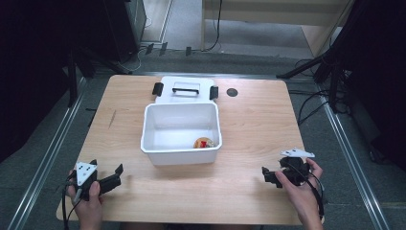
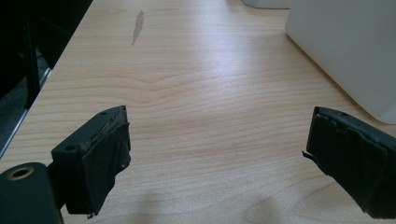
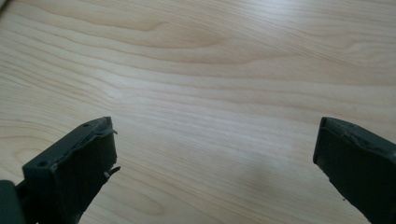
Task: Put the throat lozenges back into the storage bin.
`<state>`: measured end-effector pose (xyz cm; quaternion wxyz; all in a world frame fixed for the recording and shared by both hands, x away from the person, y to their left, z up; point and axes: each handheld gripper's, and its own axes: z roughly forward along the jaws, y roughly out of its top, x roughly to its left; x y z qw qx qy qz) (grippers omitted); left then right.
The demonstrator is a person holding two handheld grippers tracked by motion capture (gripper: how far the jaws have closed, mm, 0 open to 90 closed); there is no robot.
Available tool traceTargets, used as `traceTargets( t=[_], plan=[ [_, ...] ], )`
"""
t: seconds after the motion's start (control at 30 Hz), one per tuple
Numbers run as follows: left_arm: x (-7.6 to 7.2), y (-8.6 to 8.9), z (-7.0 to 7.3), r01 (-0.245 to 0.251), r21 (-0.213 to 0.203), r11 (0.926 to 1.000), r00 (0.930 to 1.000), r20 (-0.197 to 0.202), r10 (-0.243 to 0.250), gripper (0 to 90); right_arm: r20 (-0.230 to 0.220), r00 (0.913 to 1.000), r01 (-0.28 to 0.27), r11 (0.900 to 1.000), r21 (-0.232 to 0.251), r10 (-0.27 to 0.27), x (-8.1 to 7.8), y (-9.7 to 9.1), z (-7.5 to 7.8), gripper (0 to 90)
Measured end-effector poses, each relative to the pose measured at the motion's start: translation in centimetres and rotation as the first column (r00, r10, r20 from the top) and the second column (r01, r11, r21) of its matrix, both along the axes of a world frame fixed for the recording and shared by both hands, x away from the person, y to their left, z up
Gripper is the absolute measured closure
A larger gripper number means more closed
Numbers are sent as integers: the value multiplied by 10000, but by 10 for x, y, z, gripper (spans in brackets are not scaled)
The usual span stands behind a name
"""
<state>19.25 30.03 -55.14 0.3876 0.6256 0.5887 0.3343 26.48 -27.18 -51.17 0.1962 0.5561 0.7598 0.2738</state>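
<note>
Both hands are down at the near edge, well apart. The left hand [image 1: 86, 199] wraps around the left gripper [image 1: 106, 174], jaws spread wide and holding nothing, pointing up and to the right. The right hand [image 1: 299, 189] grips the right gripper [image 1: 265, 176], jaws also gaping and empty, aimed leftward, with the cable trailing over the wrist.
</note>
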Motion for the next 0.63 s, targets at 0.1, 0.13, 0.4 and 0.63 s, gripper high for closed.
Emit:
traceTargets(
  t=[0.1, 0.13, 0.4, 0.63],
  plan=[
    [0, 0, 0, 7, 23, 10000, 10000, 13, -7, 66, 369, 9987, 350, 9991, 236, -359, -7, -14, -10, 0],
    [0, 0, 0, 9, 23, 10000, 10000, 11, -9, 66, 494, 9977, 449, 9984, 332, -465, -10, -18, -12, 0],
    [0, -1, 0, 31, 114, 9999, 10000, 14, -32, 66, 1622, 9811, 877, 9894, 1156, -1059, -30, -48, -31, 1],
    [0, -3, 0, 18, 236, 9997, 10000, -26, -18, 66, 2229, 9593, 1201, 9651, 2327, -1731, -36, -60, -35, 34]
  ],
)
